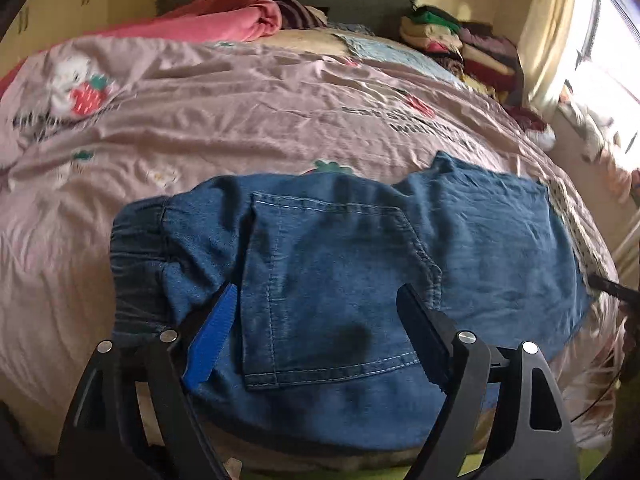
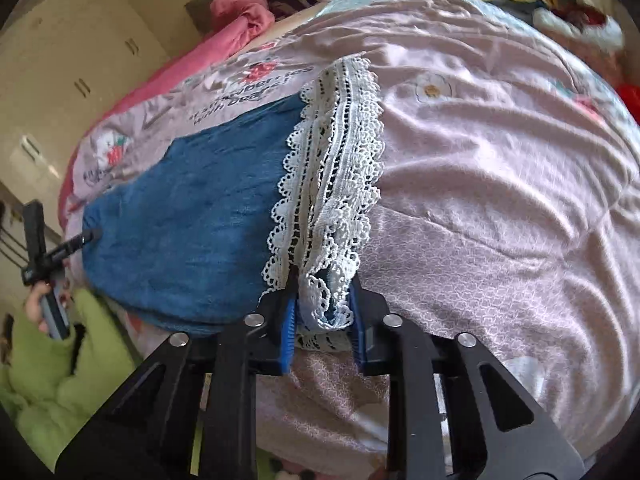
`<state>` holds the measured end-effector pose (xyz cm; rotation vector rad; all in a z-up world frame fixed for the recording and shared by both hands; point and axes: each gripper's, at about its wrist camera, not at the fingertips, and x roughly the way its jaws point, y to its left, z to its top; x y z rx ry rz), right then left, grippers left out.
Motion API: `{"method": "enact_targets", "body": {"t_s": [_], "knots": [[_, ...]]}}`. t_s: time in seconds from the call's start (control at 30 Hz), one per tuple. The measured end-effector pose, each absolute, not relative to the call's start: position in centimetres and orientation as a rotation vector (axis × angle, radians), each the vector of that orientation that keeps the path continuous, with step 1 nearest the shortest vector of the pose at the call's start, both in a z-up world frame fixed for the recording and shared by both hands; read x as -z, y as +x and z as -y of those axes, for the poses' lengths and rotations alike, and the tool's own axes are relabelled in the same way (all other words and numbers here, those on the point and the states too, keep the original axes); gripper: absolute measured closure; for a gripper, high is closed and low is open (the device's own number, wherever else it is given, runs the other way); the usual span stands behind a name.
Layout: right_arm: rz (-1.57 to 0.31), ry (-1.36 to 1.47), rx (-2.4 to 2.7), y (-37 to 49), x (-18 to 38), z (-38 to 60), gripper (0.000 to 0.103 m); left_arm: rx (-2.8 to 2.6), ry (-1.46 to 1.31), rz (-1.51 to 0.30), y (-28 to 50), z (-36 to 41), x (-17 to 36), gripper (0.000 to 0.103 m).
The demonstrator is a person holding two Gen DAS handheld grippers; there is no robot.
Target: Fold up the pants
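Pants [image 1: 344, 264] lie 9-to-3 on bed [image 1: 240, 120]; right gripper [image 2: 322, 316] fingers clamped on lace hem [image 2: 332, 168], left gripper [image 1: 316, 320] fingers apart over the waist end.

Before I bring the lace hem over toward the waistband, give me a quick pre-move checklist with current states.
1. Right gripper clamped on white lace hem: ok.
2. Left gripper open, off the blue denim pants: ok.
3. Elastic waistband lying flat: not ok, bunched.
4. Both hem layers caught: cannot tell.
5. Pink printed bedsheet free of clutter near pants: ok.
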<state>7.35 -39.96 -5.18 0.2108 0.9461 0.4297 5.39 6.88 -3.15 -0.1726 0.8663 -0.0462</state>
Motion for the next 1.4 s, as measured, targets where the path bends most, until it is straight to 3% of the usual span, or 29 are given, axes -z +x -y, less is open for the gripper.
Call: {"method": "enact_targets", "body": {"t_s": [0.17,0.37,0.47,0.67,0.73,0.93,1.4], "knots": [[-0.963,0.056,-0.357,6.0,4.6,39.6,0.090,0.046,-0.156,-0.854,5.2,-6.9,3.2,0.023],[-0.991,0.063,-0.330,6.2,6.2,39.9,0.084,0.050,-0.146,-0.861,5.2,-6.8,3.6,0.023],[-0.958,0.065,-0.301,5.9,4.6,40.6,0.065,0.062,-0.162,-0.867,4.9,-6.8,3.0,0.018],[-0.809,0.028,-0.270,5.2,1.1,39.9,0.051,0.082,-0.110,-0.799,3.7,-5.2,-0.2,0.017],[-0.765,0.002,-0.294,5.2,0.4,38.6,0.049,0.097,-0.099,-0.780,3.5,-4.4,-0.9,0.008],[-0.745,-0.043,-0.383,6.3,0.6,34.2,0.039,0.145,-0.041,-0.800,4.4,-1.7,-1.1,0.008],[-0.802,-0.179,-0.501,10.4,2.9,25.9,0.033,0.254,0.037,-0.944,11.6,3.9,2.2,0.008]]}}
